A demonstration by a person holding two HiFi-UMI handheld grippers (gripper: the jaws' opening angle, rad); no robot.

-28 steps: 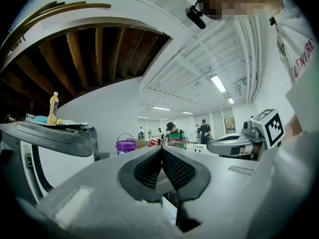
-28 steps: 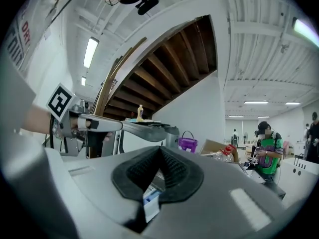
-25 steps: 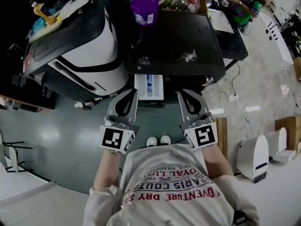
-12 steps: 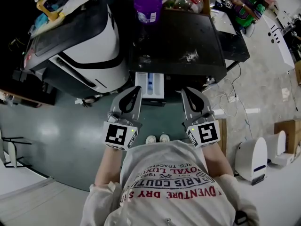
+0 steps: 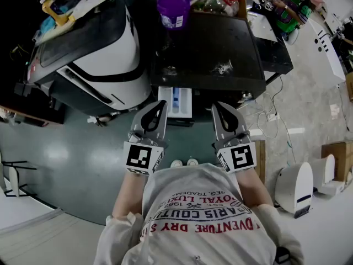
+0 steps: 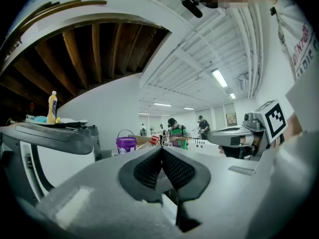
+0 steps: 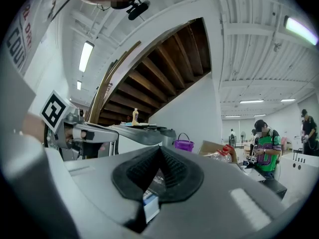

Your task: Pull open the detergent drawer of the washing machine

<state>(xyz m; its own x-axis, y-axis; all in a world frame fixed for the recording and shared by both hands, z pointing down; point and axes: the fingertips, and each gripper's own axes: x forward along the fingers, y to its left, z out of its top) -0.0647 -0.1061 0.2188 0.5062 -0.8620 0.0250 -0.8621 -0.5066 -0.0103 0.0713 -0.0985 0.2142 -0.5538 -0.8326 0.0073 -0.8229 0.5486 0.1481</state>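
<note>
Drawer [image 5: 175, 101] already stands pulled out of the washing machine [image 5: 209, 54], task apparently complete; left gripper [image 5: 159, 107] and right gripper [image 5: 217, 108] hover near it, jaws closed and empty

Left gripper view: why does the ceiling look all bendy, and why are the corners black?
Left gripper view: the wide-angle lens curves the wooden beams and leaves black corners; the ceiling lamp glares white. Right gripper view: same bending, and the right gripper looks huge because it is so close. Head view: the washing machine top is very dark.
</note>
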